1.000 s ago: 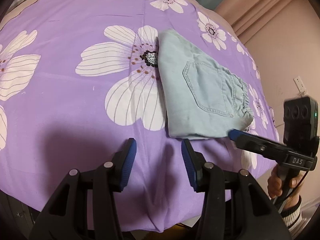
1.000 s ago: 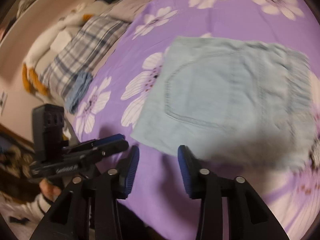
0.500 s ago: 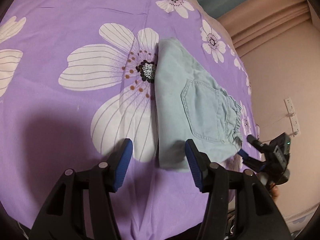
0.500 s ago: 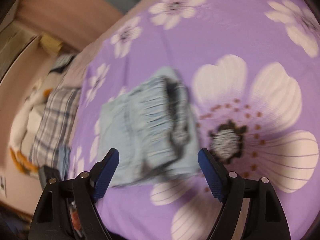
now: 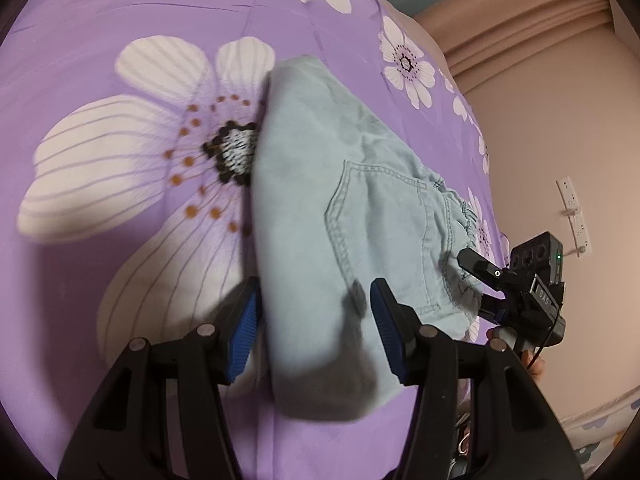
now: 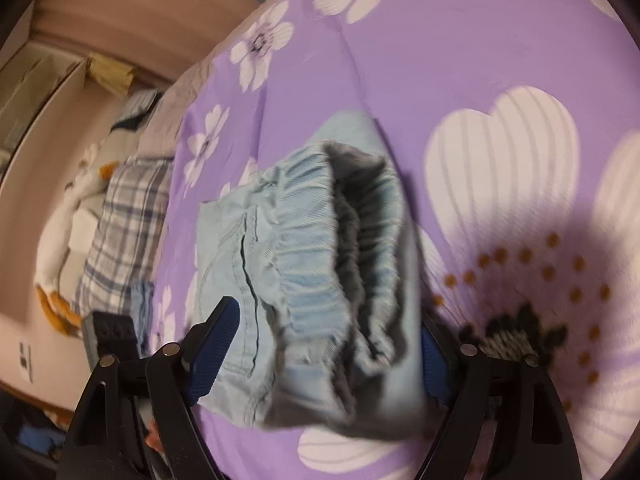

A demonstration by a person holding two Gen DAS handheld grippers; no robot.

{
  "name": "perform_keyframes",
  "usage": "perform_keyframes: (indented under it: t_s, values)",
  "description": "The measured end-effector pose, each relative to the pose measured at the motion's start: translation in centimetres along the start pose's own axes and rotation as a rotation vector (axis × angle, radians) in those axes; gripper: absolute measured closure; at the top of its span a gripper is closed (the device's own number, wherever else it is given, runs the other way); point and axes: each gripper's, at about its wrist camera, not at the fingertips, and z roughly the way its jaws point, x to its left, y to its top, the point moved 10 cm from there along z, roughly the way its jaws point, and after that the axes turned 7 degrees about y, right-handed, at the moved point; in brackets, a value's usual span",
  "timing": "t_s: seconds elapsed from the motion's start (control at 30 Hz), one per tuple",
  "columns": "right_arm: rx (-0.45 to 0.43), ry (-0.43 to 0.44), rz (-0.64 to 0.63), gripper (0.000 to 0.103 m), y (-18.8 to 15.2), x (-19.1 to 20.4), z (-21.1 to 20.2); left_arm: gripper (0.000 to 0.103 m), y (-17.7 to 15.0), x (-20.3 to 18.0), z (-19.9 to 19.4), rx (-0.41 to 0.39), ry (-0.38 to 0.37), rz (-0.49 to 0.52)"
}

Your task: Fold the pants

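Note:
Light blue pants (image 5: pixel 360 208), folded into a small stack with a back pocket on top, lie on a purple flowered bedsheet (image 5: pixel 120 280). My left gripper (image 5: pixel 314 324) stands open over the stack's near folded end, with the cloth between and under its blue pads. At the other end my right gripper (image 6: pixel 324 354) is open wide around the gathered waistband (image 6: pixel 316 264). One blue pad shows beside the cloth and the other is partly hidden behind it. In the left wrist view the right gripper (image 5: pixel 478 290) brackets the waistband corner.
A plaid pillow (image 6: pixel 120 232) and a white plush toy (image 6: pixel 60 248) lie at the far end of the bed. The bed's edge drops off just behind the right gripper, near a wall with sockets (image 5: pixel 572 208). A hand (image 5: pixel 532 364) grips the right handle.
Both grippers have come in to the pants. The right one rolled, opened much wider and now spans the waistband. The left one slid forward over the folded end and opened slightly.

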Motion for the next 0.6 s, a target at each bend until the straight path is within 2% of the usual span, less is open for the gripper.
perform_keyframes:
  t_s: [0.33, 0.4, 0.6]
  values:
    - [0.015, -0.036, -0.103, 0.02, 0.8, 0.2, 1.0, 0.046, 1.6, -1.1, 1.8, -0.001, 0.017, 0.05]
    - [0.014, -0.046, -0.118, 0.02, 1.0, 0.2, 1.2, 0.042, 1.8, -1.4, 2.0, 0.001, 0.015, 0.063]
    - [-0.007, -0.071, -0.139, 0.02, 1.2, 0.2, 1.3, 0.042, 2.0, -1.9, 2.5, 0.0, 0.032, 0.088]
